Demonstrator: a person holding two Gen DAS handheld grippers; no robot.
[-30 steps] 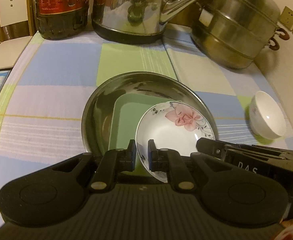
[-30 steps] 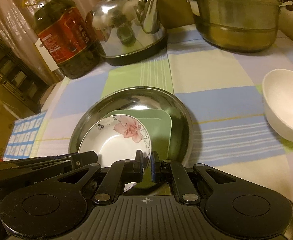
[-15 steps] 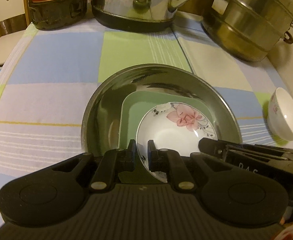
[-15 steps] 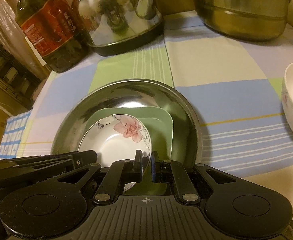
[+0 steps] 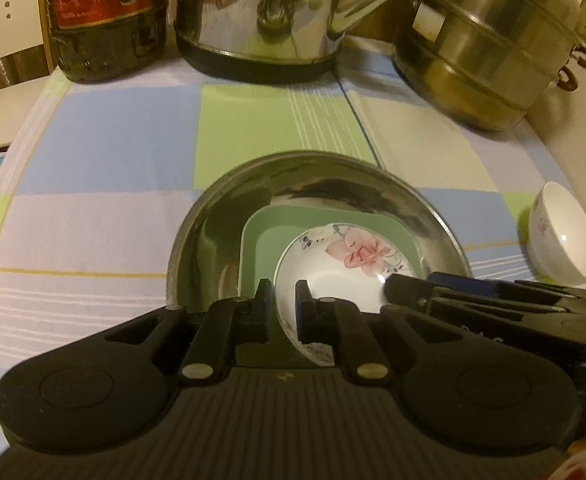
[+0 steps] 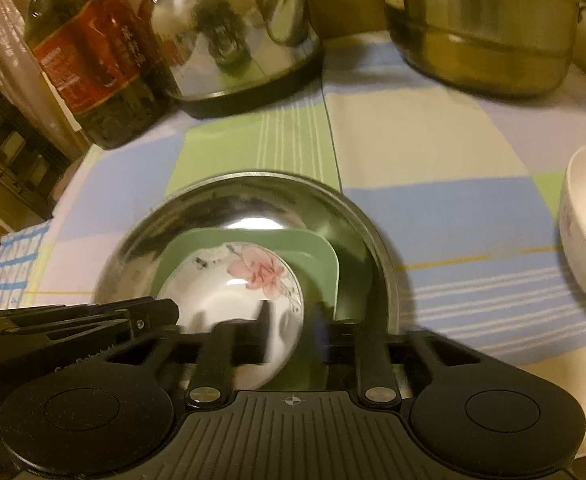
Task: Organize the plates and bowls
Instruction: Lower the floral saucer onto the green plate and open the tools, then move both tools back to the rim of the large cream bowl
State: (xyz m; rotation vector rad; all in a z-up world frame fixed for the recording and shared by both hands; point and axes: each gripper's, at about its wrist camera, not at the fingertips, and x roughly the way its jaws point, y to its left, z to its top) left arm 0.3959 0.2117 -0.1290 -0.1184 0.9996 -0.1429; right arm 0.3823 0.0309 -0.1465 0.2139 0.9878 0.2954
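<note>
The left tool (image 5: 284,304) pinches the near rim of the flowered plate (image 5: 345,264), which sits on a green plate (image 5: 265,236) inside the steel pan (image 5: 213,216). The right tool (image 6: 293,332) looks parted around the plate's right rim, blurred. Stacking step seems done; next, release and fetch the far-right bowl (image 5: 565,236).

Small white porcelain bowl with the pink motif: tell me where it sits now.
The small white porcelain bowl stands on the checked tablecloth, right of the steel basin, near the wall, clear of both grippers.
</note>
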